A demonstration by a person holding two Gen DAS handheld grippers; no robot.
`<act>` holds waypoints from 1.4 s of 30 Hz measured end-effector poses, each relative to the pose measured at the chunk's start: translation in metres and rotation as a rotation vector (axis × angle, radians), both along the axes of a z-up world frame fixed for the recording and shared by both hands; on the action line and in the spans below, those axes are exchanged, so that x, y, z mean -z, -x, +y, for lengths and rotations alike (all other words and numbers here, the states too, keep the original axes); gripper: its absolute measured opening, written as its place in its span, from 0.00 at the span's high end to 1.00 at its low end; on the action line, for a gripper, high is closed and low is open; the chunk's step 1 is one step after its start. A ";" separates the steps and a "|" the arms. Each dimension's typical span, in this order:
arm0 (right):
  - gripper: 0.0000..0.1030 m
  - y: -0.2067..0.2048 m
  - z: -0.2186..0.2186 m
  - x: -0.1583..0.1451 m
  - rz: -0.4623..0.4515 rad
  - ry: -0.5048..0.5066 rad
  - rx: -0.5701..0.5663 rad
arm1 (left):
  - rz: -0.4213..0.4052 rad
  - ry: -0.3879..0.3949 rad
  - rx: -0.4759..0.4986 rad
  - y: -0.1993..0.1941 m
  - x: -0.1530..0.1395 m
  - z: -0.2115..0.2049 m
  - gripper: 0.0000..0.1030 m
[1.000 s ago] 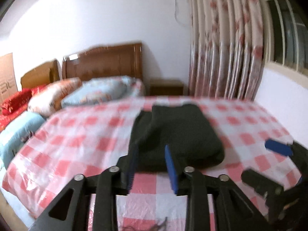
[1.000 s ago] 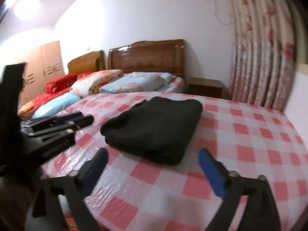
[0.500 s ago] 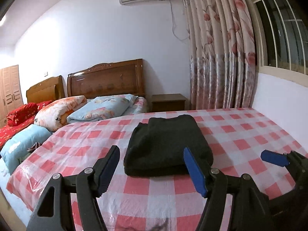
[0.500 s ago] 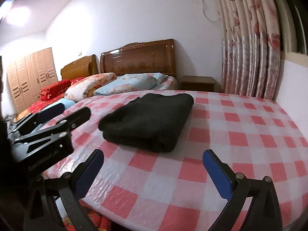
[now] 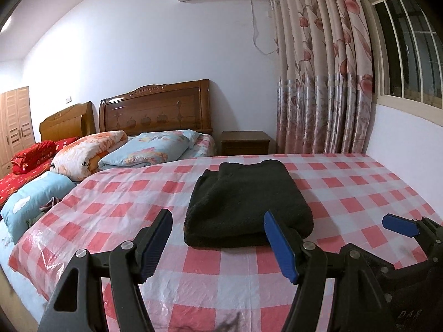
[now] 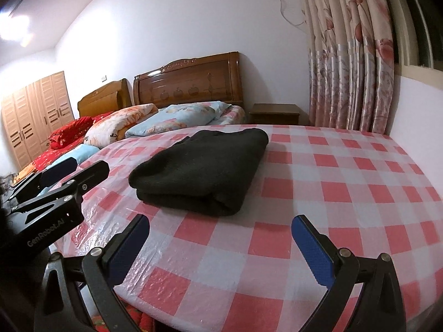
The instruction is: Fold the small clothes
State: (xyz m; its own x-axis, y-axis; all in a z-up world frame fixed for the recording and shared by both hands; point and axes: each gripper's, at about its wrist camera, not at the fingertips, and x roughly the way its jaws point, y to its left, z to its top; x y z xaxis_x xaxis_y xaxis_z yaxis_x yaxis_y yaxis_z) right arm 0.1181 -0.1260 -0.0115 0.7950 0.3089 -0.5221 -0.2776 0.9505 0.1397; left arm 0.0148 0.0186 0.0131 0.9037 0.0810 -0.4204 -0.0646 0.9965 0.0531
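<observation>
Two grippers, one folded dark garment (image 5: 243,204).
Left gripper (image 5: 218,243) and right gripper (image 6: 221,251) hover spread, empty, just before the garment.

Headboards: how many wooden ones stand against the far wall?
2. The taller headboard stands beside the nightstand, behind the blue pillow; the lower headboard is to its left, behind the red bedding. More may sit outside the view.

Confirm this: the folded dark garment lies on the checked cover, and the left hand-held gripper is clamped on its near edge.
Wrong on the grip. In the left wrist view the left hand-held gripper stands open, its jaws just opened, clear of the folded dark garment, which does lie on the checked cover.
</observation>
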 end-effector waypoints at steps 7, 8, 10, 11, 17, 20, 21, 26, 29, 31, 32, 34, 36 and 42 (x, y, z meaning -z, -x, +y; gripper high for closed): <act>0.00 0.000 0.000 0.000 0.003 0.001 0.000 | -0.001 0.000 -0.004 0.001 0.001 0.001 0.32; 0.00 0.000 0.000 0.000 0.003 0.001 0.002 | -0.001 0.001 -0.004 0.001 0.001 0.002 0.32; 0.00 0.000 0.000 0.000 0.003 0.001 0.006 | -0.002 0.001 -0.004 0.001 0.001 0.002 0.32; 0.00 0.000 0.000 0.000 0.003 0.001 0.008 | -0.002 0.001 -0.004 0.001 0.001 0.002 0.32; 0.00 -0.001 -0.003 0.002 0.011 -0.003 0.021 | -0.001 0.002 -0.003 0.002 0.001 0.002 0.32; 0.00 -0.001 -0.003 0.003 0.012 -0.004 0.025 | -0.002 0.003 -0.004 0.002 0.001 0.002 0.32; 0.00 -0.001 -0.004 0.003 0.013 -0.004 0.025 | -0.001 0.003 -0.004 0.002 0.001 0.002 0.32; 0.00 -0.001 -0.005 0.003 0.013 -0.005 0.030 | -0.001 0.003 -0.004 0.002 0.001 0.002 0.32; 0.00 -0.001 -0.005 0.003 0.014 -0.006 0.034 | -0.003 0.004 -0.002 0.003 0.002 0.001 0.32; 0.00 -0.001 -0.005 0.003 0.014 -0.006 0.033 | -0.002 0.005 -0.002 0.003 0.002 0.001 0.32; 0.00 -0.001 -0.006 0.003 0.015 -0.006 0.034 | -0.002 0.006 -0.002 0.004 0.003 0.001 0.32; 0.00 -0.001 -0.004 0.004 0.016 -0.006 0.038 | -0.004 0.006 -0.002 0.004 0.003 0.001 0.32; 0.00 -0.001 -0.005 0.004 0.016 -0.007 0.037 | -0.004 0.007 -0.002 0.004 0.003 0.001 0.32; 0.00 -0.001 -0.005 0.004 0.017 -0.007 0.037 | -0.005 0.008 -0.001 0.004 0.003 0.001 0.32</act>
